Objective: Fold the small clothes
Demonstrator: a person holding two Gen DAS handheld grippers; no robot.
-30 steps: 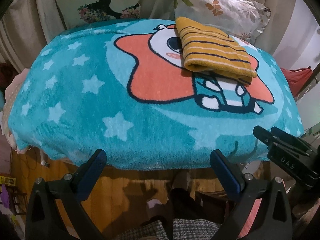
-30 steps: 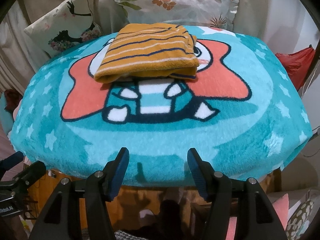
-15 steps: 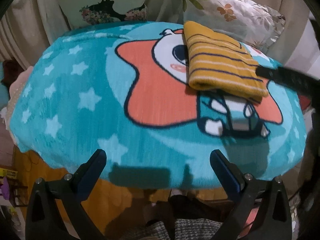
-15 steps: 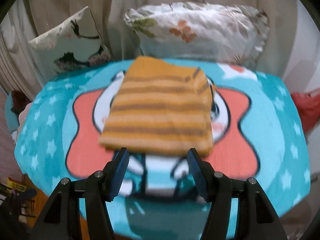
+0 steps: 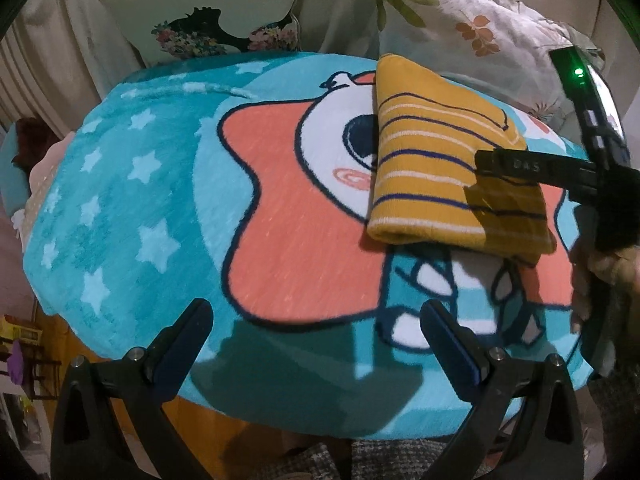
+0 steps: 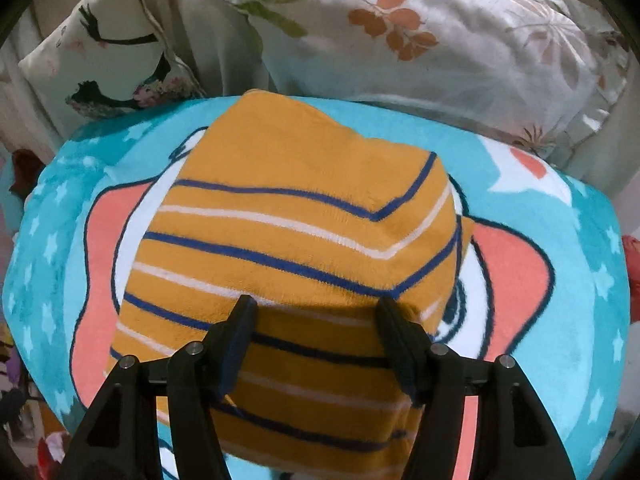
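Note:
A folded mustard-yellow garment [image 5: 432, 168] with navy and white stripes lies on the teal star-print blanket [image 5: 132, 200], over its cartoon picture. My right gripper [image 6: 314, 312] is open, its fingers [image 6: 240, 320] spread just above the near half of the folded garment [image 6: 304, 216]. In the left wrist view the right gripper [image 5: 496, 164] reaches in from the right over the garment. My left gripper [image 5: 316, 316] is open and empty, over the near part of the blanket, left of the garment.
Two patterned pillows [image 5: 208, 12] [image 6: 432, 28] lean against the curtain behind the blanket. A red cloth [image 6: 632, 256] lies off the right edge. The blanket's near edge drops to a wooden floor [image 5: 208, 412].
Both grippers moved forward over the blanket. The right gripper went from the near edge to just over the folded garment. The garment has not moved.

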